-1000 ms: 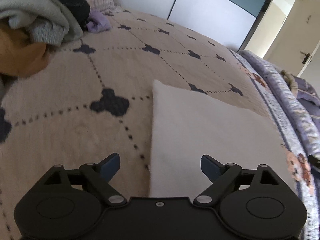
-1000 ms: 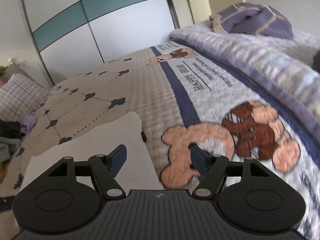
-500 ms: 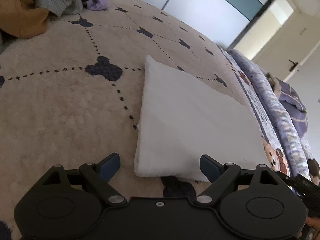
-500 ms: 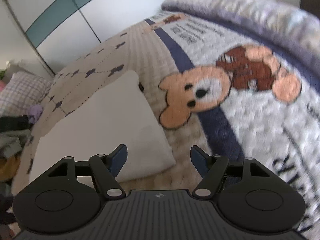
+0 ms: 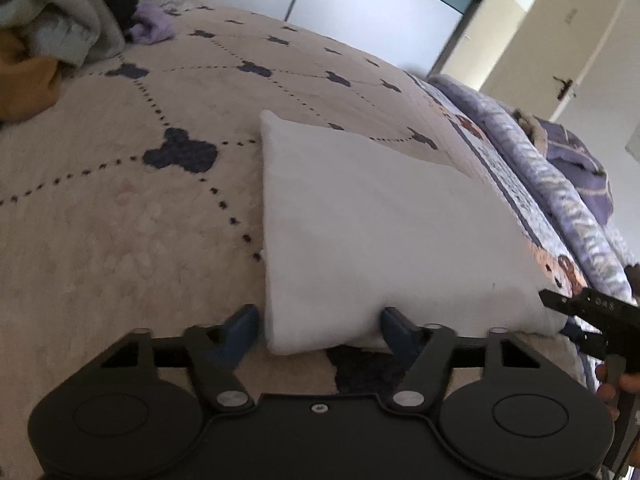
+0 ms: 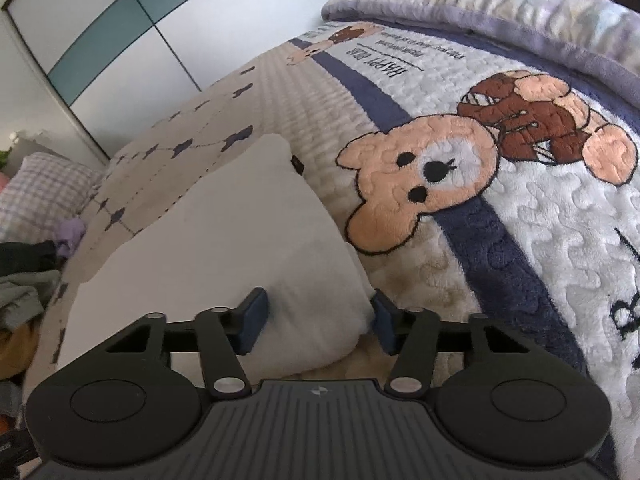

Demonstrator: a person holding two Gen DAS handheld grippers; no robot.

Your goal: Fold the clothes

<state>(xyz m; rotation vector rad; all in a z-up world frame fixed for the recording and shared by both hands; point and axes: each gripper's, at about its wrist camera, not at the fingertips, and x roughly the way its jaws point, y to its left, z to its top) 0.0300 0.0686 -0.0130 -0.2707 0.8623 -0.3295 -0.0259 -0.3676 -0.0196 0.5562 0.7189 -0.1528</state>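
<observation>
A folded white garment (image 5: 384,236) lies flat on the beige bedspread (image 5: 120,240). My left gripper (image 5: 320,326) is open, its two blue pads either side of the garment's near left corner. In the right wrist view the same garment (image 6: 224,256) fills the lower left, and my right gripper (image 6: 318,320) is open around its near right corner. Part of the right gripper (image 5: 592,312) also shows at the right edge of the left wrist view.
A heap of unfolded clothes (image 5: 52,40) sits at the far left of the bed. A purple blanket (image 6: 500,12) is bunched along the right side. A bear-print quilt (image 6: 480,152) lies right of the garment. Wardrobe doors (image 6: 120,40) stand beyond.
Both grippers have dropped lower and moved in on the garment's near edge, so that each now straddles a corner. The jaws have stayed open.
</observation>
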